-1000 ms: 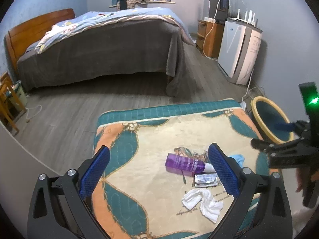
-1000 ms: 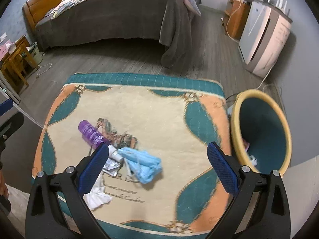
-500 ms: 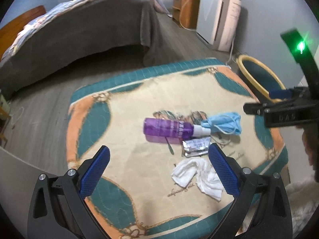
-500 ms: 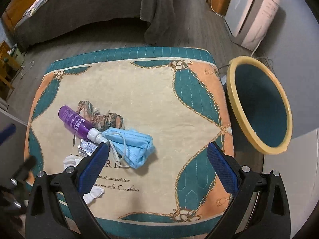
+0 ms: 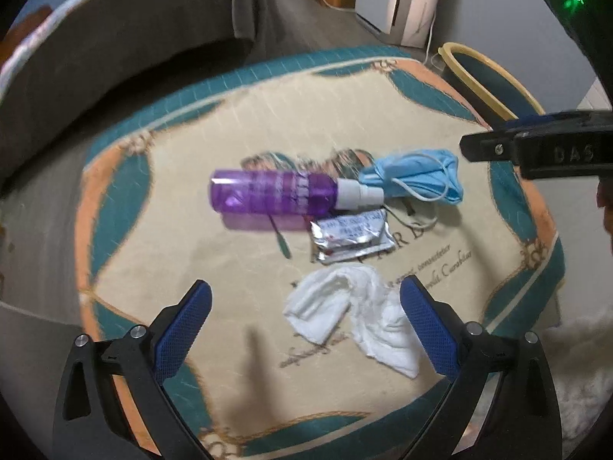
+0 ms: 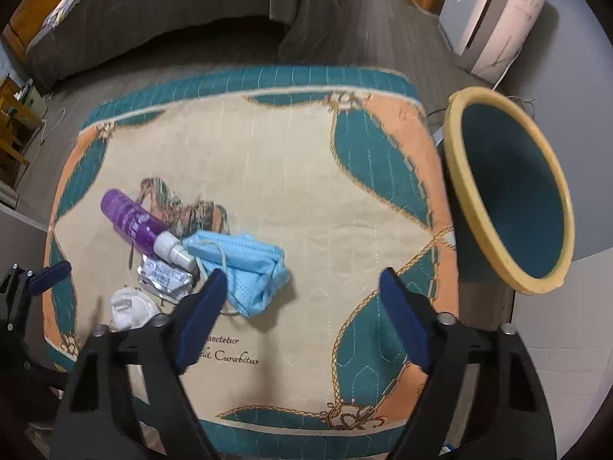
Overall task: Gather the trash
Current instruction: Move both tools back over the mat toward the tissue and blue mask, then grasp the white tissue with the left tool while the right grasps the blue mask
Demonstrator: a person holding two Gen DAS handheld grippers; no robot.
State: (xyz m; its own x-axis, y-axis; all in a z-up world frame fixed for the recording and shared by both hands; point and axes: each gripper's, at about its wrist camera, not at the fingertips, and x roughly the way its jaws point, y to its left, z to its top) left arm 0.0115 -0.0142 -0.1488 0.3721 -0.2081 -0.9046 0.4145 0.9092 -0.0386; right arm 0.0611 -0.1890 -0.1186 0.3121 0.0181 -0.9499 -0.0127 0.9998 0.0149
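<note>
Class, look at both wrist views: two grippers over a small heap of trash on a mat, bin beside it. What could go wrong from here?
1. The blue mask overlaps the purple bottle nozzle; lifting the mask could roll the bottle.
2. The right gripper is closing beside the mask, nothing between its jaws, so it may shut on air.
3. The mask's loops could snag the foil packet.

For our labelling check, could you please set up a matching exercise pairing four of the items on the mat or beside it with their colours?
Things:
1. spray bottle
2. face mask
3. crumpled tissue
4. bin

Colours:
A. white
B. teal inside with a yellow rim
C. purple with a white cap
D. light blue

Pairs: 1-C, 2-D, 3-A, 4-B
</note>
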